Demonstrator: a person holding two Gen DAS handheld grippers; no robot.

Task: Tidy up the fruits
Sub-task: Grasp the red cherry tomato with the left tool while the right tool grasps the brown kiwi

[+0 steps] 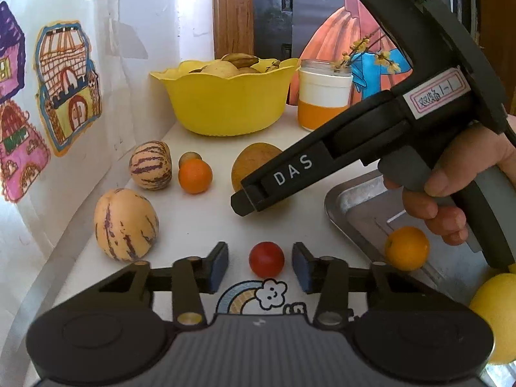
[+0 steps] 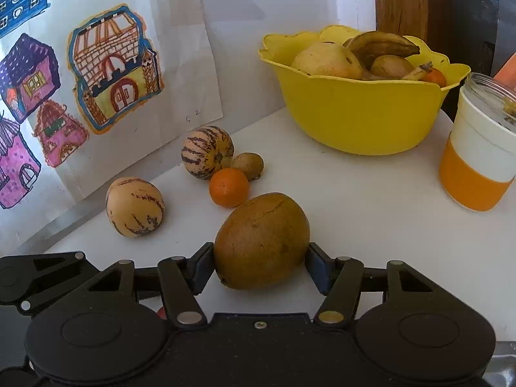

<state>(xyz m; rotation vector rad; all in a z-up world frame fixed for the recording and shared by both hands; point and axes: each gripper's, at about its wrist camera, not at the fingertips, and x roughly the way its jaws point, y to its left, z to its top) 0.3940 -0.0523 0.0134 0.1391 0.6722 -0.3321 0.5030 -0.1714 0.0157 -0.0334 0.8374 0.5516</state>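
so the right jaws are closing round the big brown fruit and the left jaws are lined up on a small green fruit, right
Not quite: the small fruit between the left gripper's open jaws is red, not green, as the left wrist view shows. The rest holds: the right gripper has its jaws against both sides of the big brown fruit.

Glass jar with white and orange bands (image 2: 477, 158) beside crayon house drawings on white paper (image 2: 96, 74); rainbow-and-cloud sticker (image 1: 254, 296) on tabletop.
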